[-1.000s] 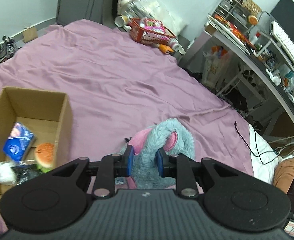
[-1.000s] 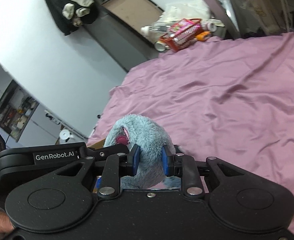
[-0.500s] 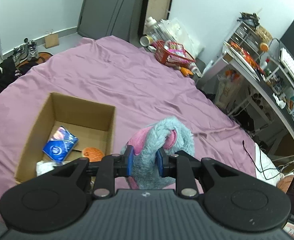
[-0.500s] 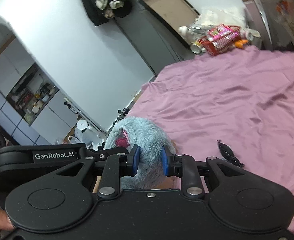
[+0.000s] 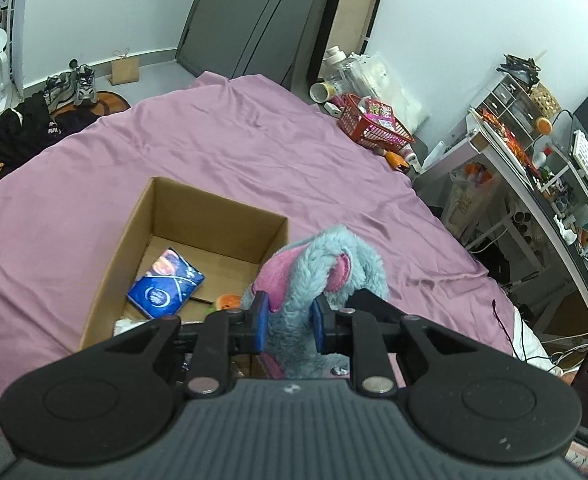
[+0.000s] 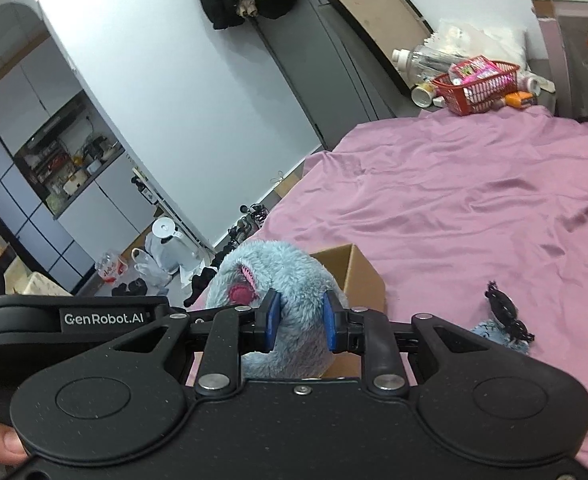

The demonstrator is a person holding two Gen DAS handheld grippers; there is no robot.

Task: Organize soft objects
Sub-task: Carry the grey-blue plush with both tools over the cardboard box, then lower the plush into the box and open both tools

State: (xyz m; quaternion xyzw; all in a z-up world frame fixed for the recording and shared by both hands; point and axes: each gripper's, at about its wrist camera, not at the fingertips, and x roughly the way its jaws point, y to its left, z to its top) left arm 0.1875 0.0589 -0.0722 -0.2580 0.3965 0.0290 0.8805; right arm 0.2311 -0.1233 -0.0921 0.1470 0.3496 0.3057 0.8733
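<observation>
A fluffy blue plush toy (image 5: 326, 264) with pink ears hangs in the air, held from two sides. My left gripper (image 5: 289, 322) is shut on its lower body, and my right gripper (image 6: 300, 320) is shut on the plush toy (image 6: 278, 276) too. Just left of the toy an open cardboard box (image 5: 150, 216) sits on the purple bed sheet (image 5: 254, 160). Inside it lie a blue packet (image 5: 166, 282), an orange soft toy (image 5: 228, 301) and something white (image 5: 128, 325). The box (image 6: 360, 276) shows behind the plush in the right wrist view.
A red basket (image 5: 372, 126) with bottles sits at the bed's far corner. A cluttered desk (image 5: 534, 184) lines the right side. A small blue and black item (image 6: 502, 320) lies on the sheet to my right. Shoes and clothes (image 5: 34, 112) cover the floor at left.
Both grippers have carried the plush up and leftward, so the box now sits nearer the middle of the left wrist view, right beside the toy. Both stay shut on it.
</observation>
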